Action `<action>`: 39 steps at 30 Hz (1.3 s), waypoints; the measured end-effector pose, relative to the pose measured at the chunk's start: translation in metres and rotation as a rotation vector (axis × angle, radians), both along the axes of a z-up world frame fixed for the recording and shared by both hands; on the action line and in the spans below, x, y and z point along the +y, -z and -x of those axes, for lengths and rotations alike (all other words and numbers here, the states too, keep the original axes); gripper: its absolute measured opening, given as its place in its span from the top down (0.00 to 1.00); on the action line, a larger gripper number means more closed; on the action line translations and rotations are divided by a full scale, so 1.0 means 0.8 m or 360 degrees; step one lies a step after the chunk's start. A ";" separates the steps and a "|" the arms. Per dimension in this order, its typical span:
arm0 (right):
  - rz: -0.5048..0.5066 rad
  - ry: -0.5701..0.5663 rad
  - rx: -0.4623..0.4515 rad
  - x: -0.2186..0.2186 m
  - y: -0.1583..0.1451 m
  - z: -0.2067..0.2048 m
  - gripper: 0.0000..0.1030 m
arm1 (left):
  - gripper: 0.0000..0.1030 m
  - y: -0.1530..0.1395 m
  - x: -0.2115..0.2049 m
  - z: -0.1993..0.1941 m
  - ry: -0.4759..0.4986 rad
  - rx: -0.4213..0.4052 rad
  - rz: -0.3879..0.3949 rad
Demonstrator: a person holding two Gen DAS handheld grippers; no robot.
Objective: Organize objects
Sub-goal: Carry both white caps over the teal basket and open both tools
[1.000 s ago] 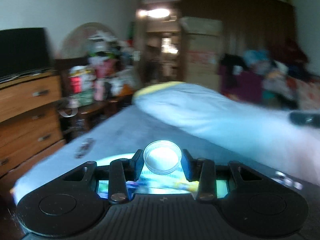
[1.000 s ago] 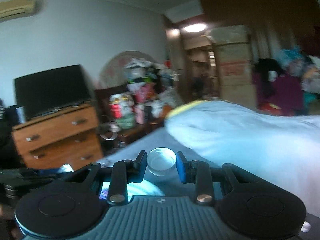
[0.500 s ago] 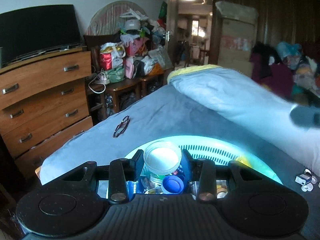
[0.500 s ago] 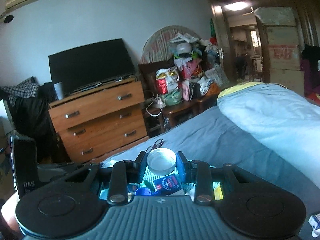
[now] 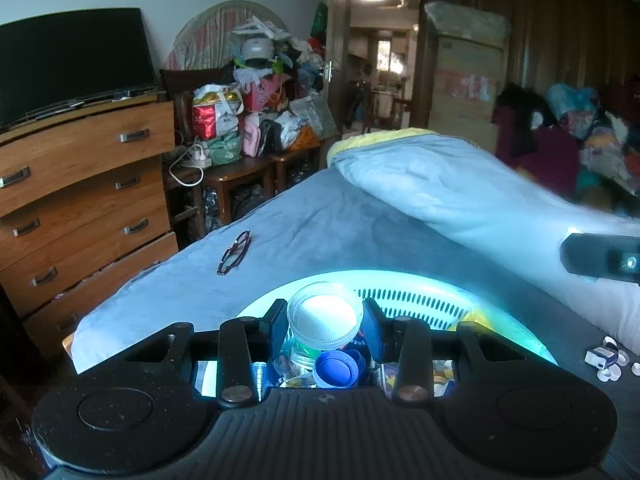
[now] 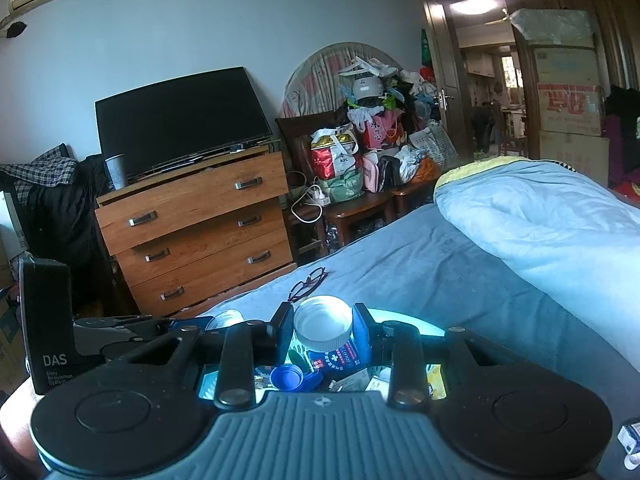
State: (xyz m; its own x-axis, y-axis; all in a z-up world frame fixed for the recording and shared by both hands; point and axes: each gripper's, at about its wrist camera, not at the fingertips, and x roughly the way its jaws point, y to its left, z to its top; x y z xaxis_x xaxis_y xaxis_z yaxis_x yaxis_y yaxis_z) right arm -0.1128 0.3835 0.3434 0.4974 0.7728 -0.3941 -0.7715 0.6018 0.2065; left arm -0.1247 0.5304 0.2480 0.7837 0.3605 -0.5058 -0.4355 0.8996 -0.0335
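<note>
Both views have steadied over the pale round slotted basket (image 5: pixel 420 300). Left gripper (image 5: pixel 325 320) clamped on white screw-lid jar (image 5: pixel 325 318); right gripper (image 6: pixel 323 330) on white-capped blue-label bottle (image 6: pixel 326 332). Drop-off looks imminent.

Left wrist view: camera sits directly behind its own left gripper (image 5: pixel 325 322), low over the bed (image 5: pixel 320 216), facing along it toward the dresser (image 5: pixel 84 200) and doorway (image 5: pixel 372 76), with the basket (image 5: pixel 400 304) very close beneath; right wrist view: camera likewise directly behind the right gripper (image 6: pixel 323 330), same low height and heading, turned slightly further left. Both views share the basket, glasses (image 5: pixel 234 252), dresser, television (image 5: pixel 72 60), folded blanket (image 5: pixel 460 184) and doorway.
</note>
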 end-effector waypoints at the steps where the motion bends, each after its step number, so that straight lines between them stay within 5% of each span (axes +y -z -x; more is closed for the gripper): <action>1: 0.0001 0.0001 -0.0001 0.000 0.000 0.000 0.67 | 0.61 0.001 -0.001 -0.001 0.0001 0.0001 0.0000; 39: 0.0012 0.0007 0.0029 0.015 0.028 -0.018 0.67 | 0.61 0.015 -0.001 -0.010 0.0012 0.0032 0.0001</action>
